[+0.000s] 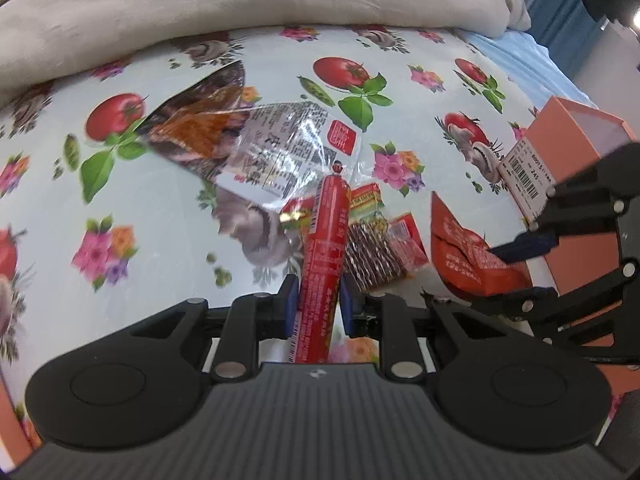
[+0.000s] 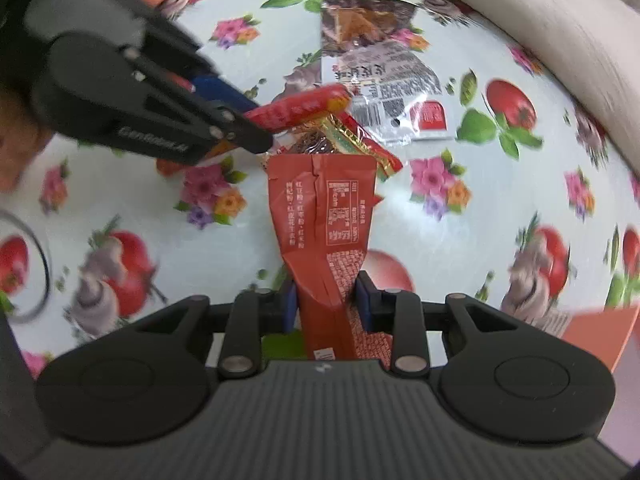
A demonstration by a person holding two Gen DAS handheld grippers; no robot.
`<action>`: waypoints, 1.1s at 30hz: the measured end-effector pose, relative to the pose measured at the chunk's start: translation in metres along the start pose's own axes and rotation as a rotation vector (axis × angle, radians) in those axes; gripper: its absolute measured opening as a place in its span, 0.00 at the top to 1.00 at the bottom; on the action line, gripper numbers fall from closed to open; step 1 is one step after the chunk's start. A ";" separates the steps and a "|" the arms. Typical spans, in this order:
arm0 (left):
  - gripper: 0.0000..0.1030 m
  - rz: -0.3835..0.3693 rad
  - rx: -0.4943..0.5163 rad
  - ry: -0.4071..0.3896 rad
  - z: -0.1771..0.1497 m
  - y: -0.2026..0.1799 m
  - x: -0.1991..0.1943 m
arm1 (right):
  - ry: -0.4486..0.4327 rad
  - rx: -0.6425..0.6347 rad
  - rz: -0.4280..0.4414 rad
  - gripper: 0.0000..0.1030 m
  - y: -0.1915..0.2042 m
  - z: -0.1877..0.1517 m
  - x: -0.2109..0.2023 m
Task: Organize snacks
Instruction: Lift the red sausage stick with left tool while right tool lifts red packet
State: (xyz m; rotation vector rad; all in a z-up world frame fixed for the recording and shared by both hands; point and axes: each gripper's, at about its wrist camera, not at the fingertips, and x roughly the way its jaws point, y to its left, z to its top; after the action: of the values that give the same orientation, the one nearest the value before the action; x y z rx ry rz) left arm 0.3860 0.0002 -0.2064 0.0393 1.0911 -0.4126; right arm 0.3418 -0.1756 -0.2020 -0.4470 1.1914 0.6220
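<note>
Left wrist view
- Left gripper [image 1: 319,304]: we see its blue-padded jaws clenched on the long red plastic-wrapped sausage stick [image 1: 325,240], which points away from us over the counter.
- Counter: a white oilcloth printed with tomatoes and flowers [image 1: 160,240] covers it; a beige blanket [image 1: 240,0] lies along the far edge.
- Snacks on the counter: the clear plastic snack bag with black print and a red label [image 1: 288,148] lies beyond the sausage tip; the small red-and-gold foil candy packets [image 1: 372,248] lie just right of the sausage.
- Right gripper [image 1: 524,268]: we see it at the right edge, jaws grasping the orange-red foil pouch [image 1: 468,252].
- Box: the open salmon-pink cardboard box with a barcode sticker [image 1: 568,136] stands behind the right gripper.

Right wrist view
- Right gripper [image 2: 326,304]: jaws clamped on the crumpled lower end of the orange-red foil pouch [image 2: 324,208], which fans out above them.
- Left gripper [image 2: 256,128]: it reaches in from the left with the sausage stick [image 2: 300,106] in its jaws.
- Other snacks: the candy packets [image 2: 344,136] and the clear snack bag [image 2: 384,80] lie on the oilcloth [image 2: 500,200] past the pouch.
</note>
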 end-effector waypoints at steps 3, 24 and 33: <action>0.75 0.013 -0.019 0.001 -0.010 -0.005 -0.008 | -0.006 0.087 0.029 0.68 0.002 -0.008 -0.003; 0.75 -0.020 -0.184 -0.032 -0.112 -0.033 -0.048 | -0.228 0.423 0.021 0.68 0.065 -0.109 -0.026; 0.76 -0.020 -0.297 -0.073 -0.158 -0.045 -0.061 | -0.302 0.483 -0.021 0.68 0.084 -0.153 -0.021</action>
State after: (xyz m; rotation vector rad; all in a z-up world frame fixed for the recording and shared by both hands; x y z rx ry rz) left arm 0.2120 0.0137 -0.2197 -0.2472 1.0716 -0.2642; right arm 0.1720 -0.2124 -0.2302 0.0438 1.0025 0.3489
